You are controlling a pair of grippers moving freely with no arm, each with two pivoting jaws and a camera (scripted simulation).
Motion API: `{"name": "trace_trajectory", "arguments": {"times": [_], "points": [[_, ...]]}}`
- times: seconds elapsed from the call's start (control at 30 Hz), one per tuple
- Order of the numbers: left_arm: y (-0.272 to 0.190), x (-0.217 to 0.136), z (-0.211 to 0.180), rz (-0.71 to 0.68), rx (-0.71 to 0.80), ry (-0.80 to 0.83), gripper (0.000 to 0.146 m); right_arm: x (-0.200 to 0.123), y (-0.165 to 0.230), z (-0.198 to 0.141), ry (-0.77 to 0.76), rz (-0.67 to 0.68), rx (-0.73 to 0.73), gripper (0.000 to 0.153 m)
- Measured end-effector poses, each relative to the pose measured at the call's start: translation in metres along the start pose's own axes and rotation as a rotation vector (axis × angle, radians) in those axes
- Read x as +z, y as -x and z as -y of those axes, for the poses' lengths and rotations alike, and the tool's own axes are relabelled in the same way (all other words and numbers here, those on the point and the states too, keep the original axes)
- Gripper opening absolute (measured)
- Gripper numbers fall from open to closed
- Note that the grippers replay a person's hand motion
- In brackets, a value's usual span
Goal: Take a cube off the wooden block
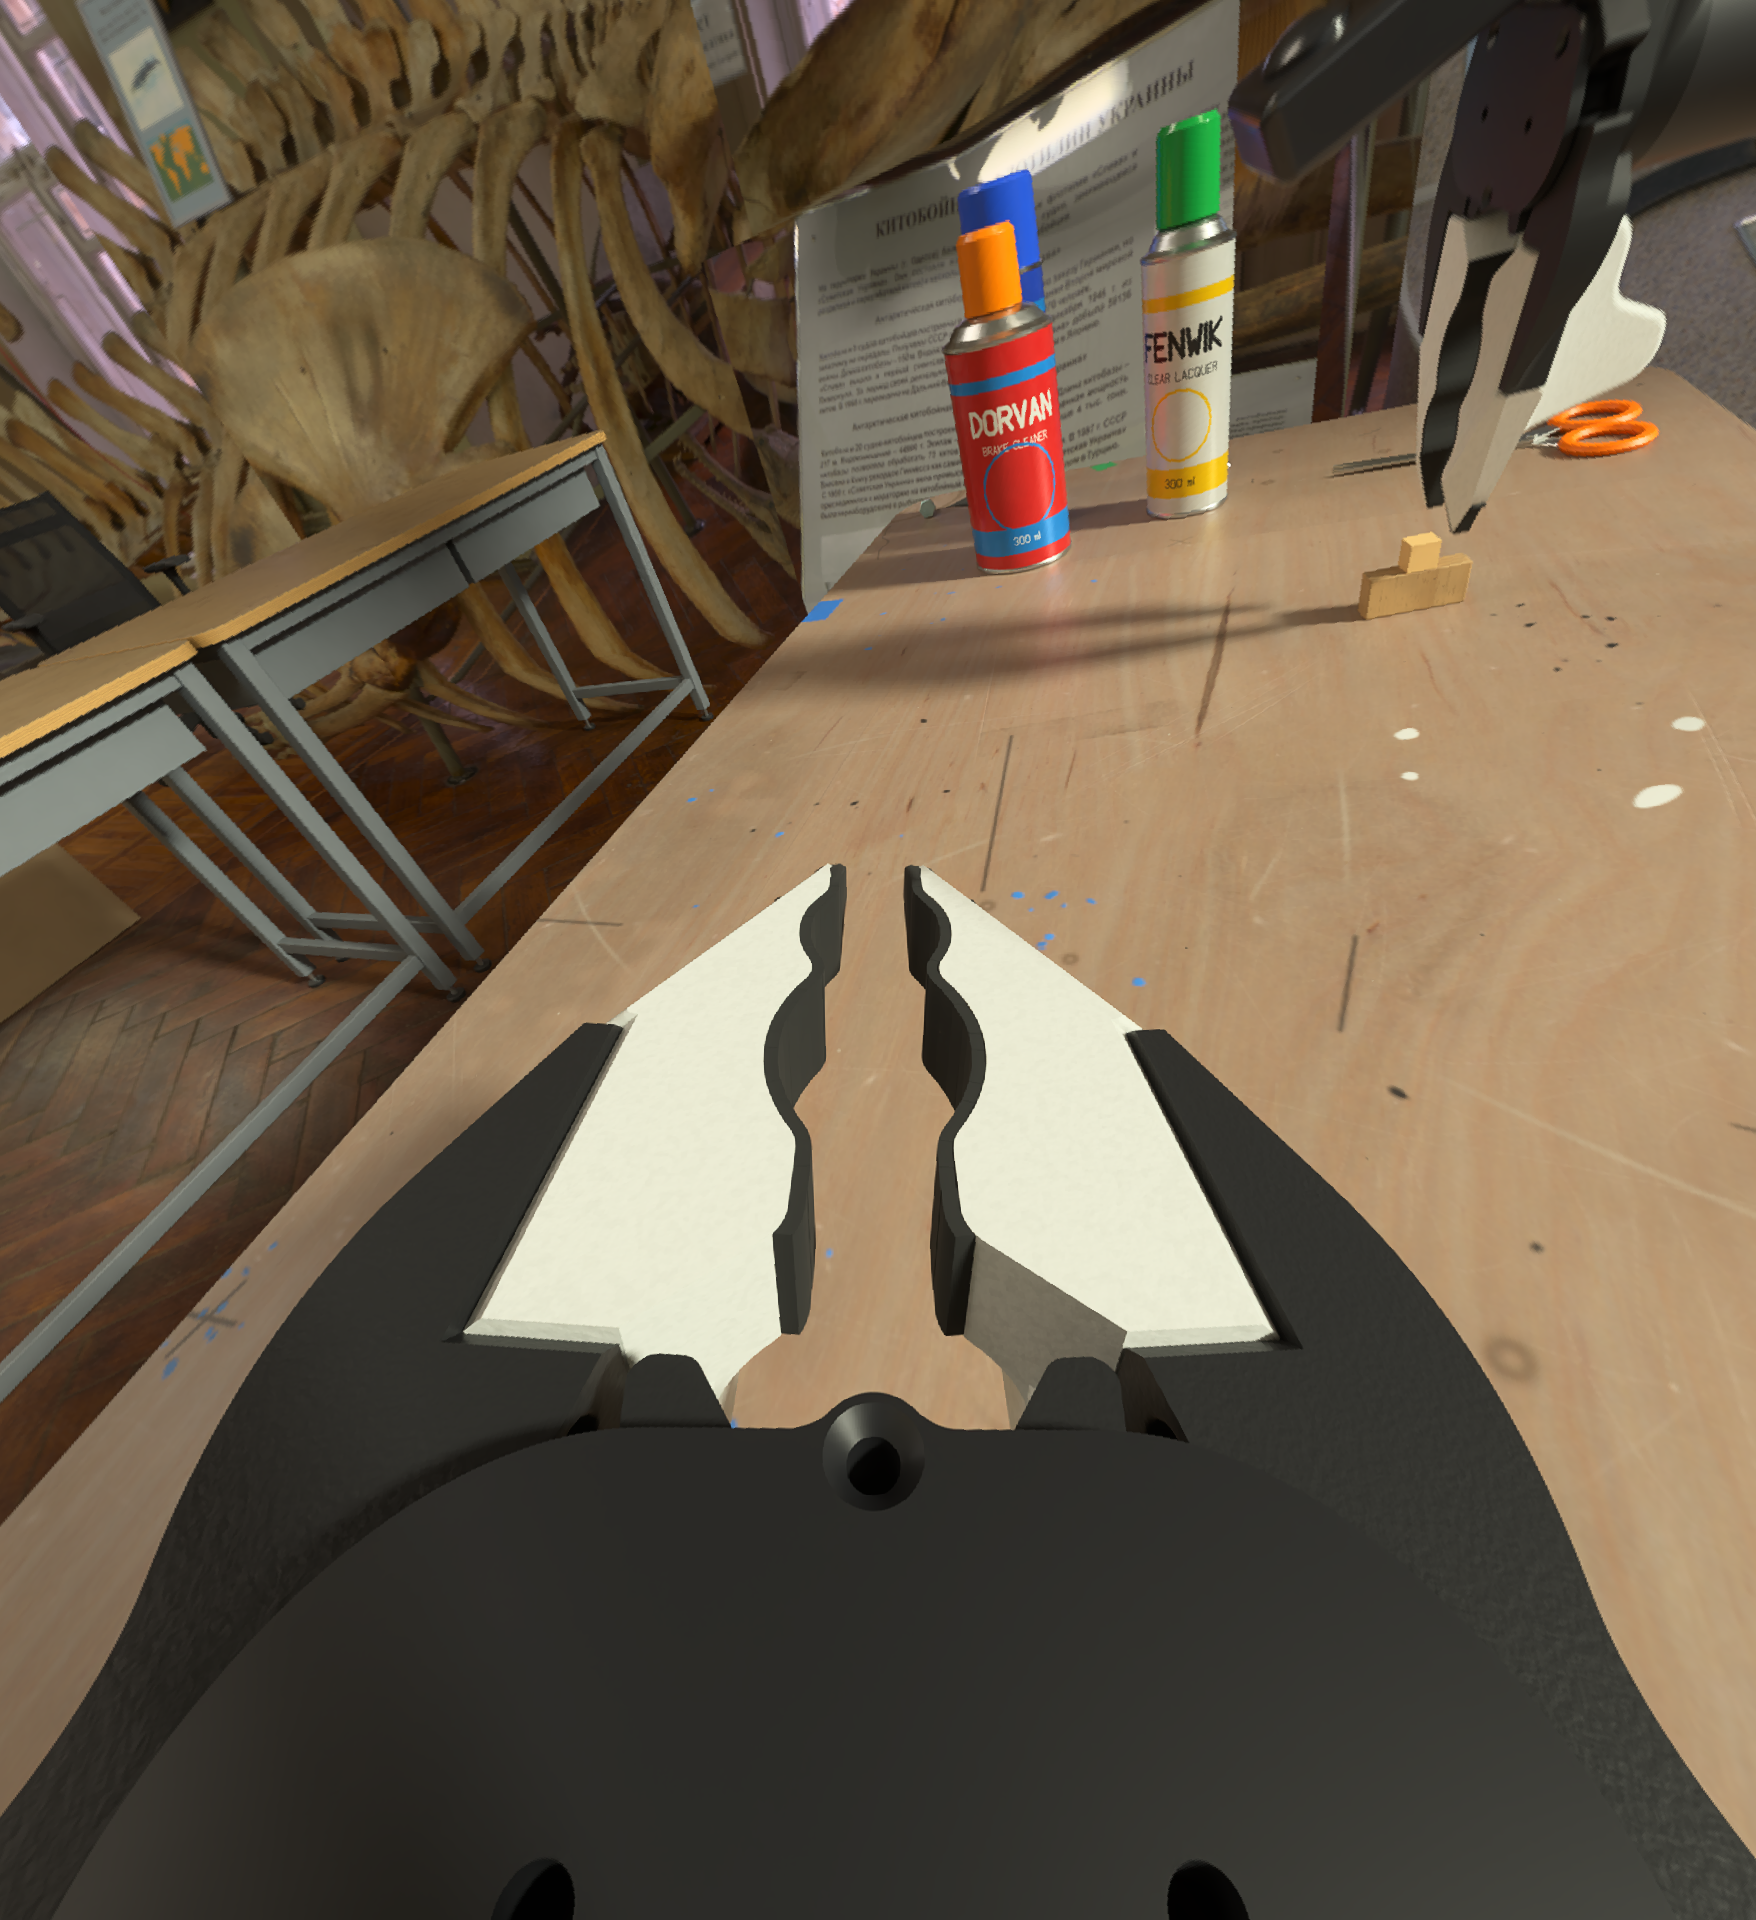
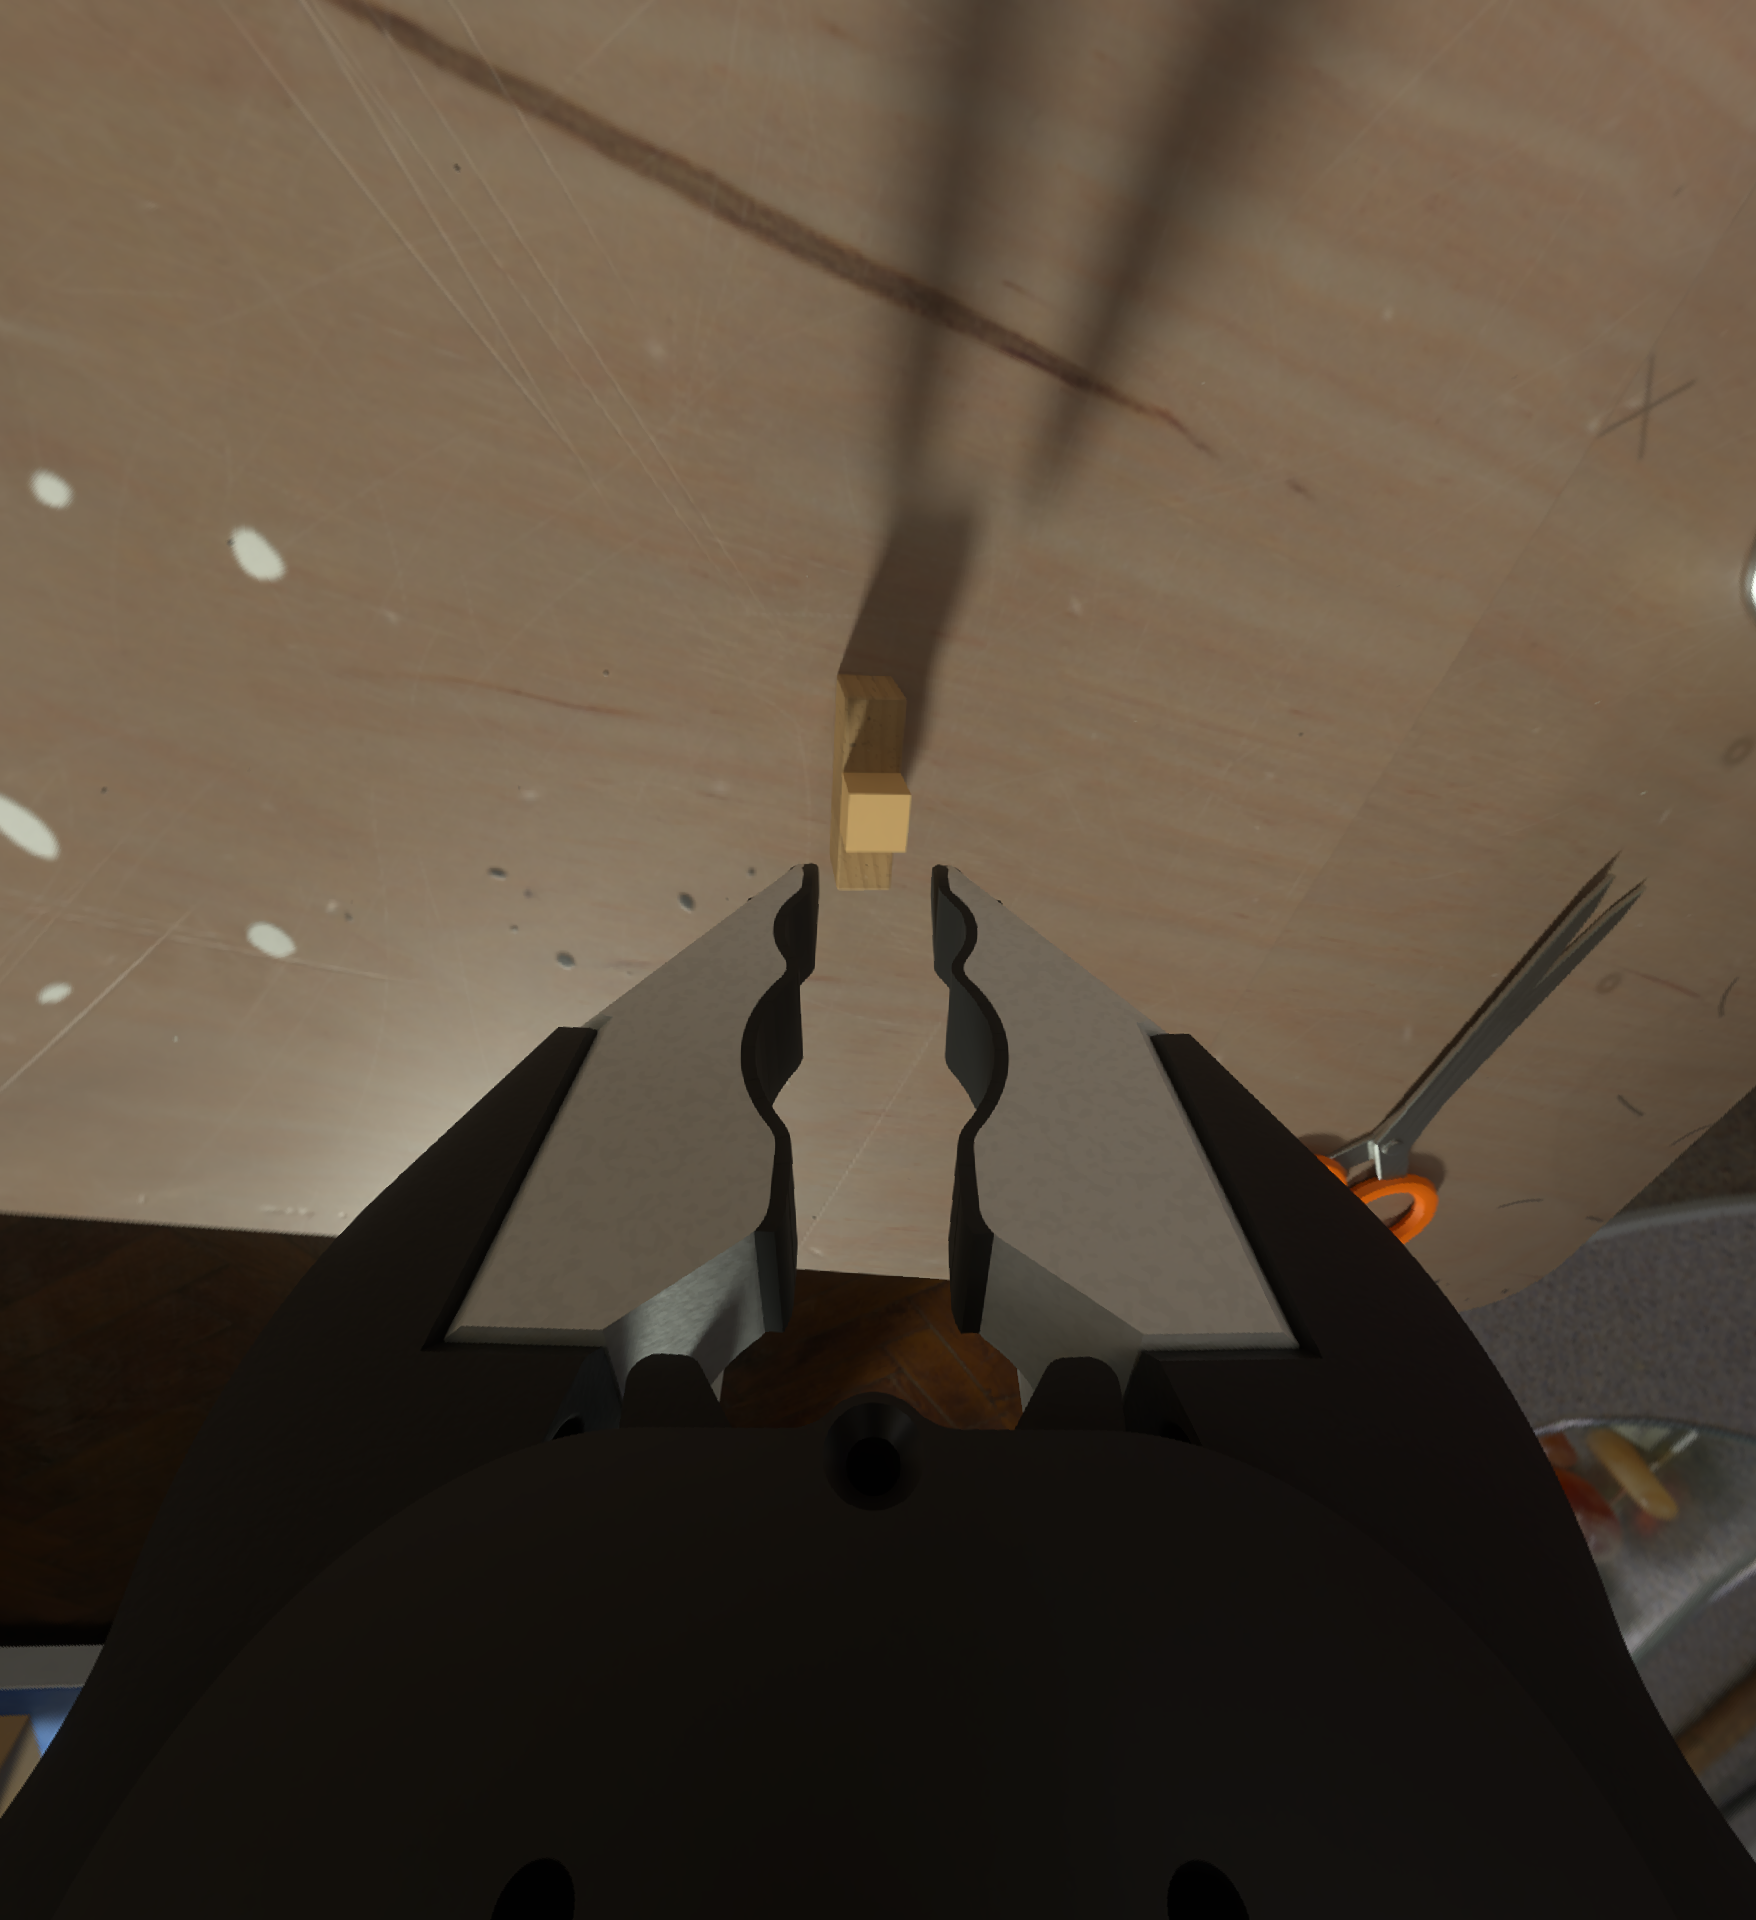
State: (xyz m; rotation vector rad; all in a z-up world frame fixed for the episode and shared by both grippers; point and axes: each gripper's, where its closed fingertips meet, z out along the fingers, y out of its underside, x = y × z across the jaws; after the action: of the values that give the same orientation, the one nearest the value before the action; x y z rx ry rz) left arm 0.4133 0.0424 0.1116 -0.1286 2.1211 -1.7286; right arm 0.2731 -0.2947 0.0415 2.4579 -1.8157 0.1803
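Note:
A small light cube [image 1: 1420,551] sits on top of a longer wooden block [image 1: 1414,592] on the workbench, far right in the left wrist view. In the right wrist view the cube [image 2: 876,821] rests on the block [image 2: 866,727] just beyond my fingertips. My right gripper [image 2: 872,878] is open and empty, pointing down above them; it also shows in the left wrist view [image 1: 1456,504] hanging just above the cube. My left gripper [image 1: 874,878] is open and empty, low over the bench, well short of the block.
A red spray can [image 1: 1014,436], a blue-capped can [image 1: 1004,203] behind it and a white can with a green cap [image 1: 1186,343] stand at the back of the bench [image 1: 1269,935]. Orange-handled scissors [image 1: 1591,431] lie at the far right, also in the right wrist view [image 2: 1456,1091]. The bench's left edge drops to the floor.

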Motion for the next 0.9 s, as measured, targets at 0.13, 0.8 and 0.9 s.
{"name": "trace_trajectory", "arguments": {"times": [0.13, 0.8, 0.9], "points": [[-0.001, -0.005, -0.001, 0.007, -0.008, 0.000, 0.011, 0.012, 0.001, 0.001, 0.011, -0.013, 0.069, 0.025], [0.005, -0.009, -0.002, 0.012, 0.000, -0.007, 0.011, -0.012, 0.005, 0.010, -0.077, 0.099, 0.064, 0.012], [0.007, -0.008, -0.003, 0.006, -0.008, -0.007, 0.011, -0.052, 0.017, 0.024, -0.272, 0.090, 0.024, 0.012]]}}
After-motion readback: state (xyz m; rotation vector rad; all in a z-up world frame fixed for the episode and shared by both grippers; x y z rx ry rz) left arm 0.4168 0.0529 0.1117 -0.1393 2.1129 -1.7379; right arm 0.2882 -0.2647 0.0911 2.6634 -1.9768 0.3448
